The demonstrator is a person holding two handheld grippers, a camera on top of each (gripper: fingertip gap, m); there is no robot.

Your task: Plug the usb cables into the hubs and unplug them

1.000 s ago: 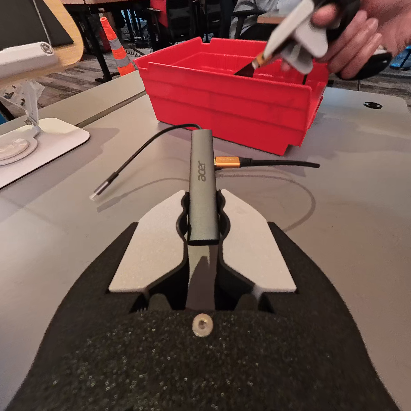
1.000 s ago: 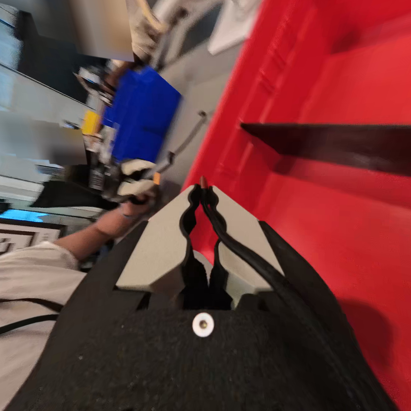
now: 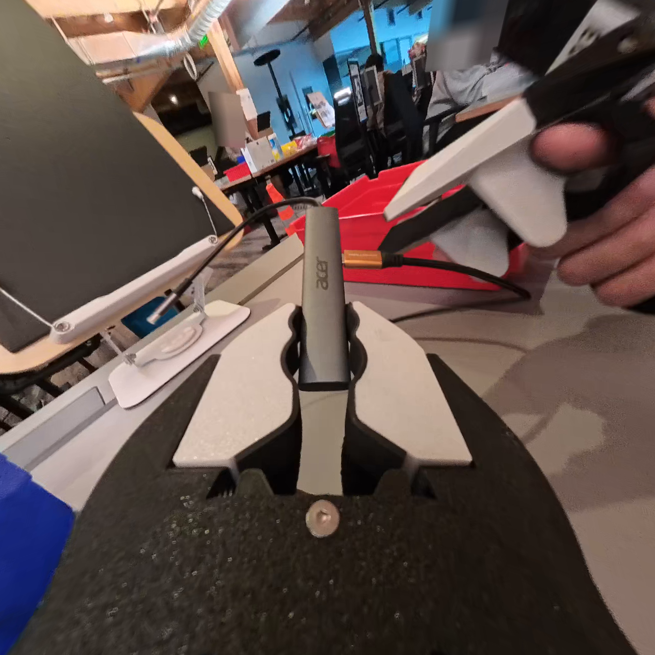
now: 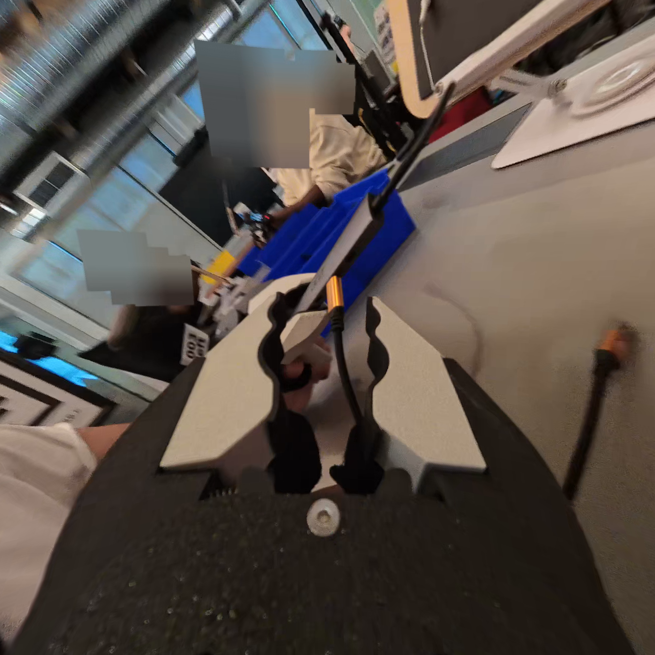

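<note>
Left gripper [image 3: 323, 340]: jaws narrow, clamped on the near end of a slim grey metal hub bar [image 3: 323, 283], lifted clear of the grey tabletop [image 3: 531, 372] and tilted up. Thin black lead [image 3: 227, 237] hangs from the bar's far end to a silver plug.

Orange-collared plug on black cable [image 3: 363, 259]: seated in the bar's right side; its cable trails right.

Right gripper [image 4: 322, 320]: jaws apart, the black cable passing between them; contact cannot be told. A second orange-tipped cable end [image 4: 615, 340] lies beside it.

Behind: red plastic bin [image 3: 358, 219]; blue plastic bin [image 4: 319, 241]; white stand base [image 3: 177, 351].
</note>
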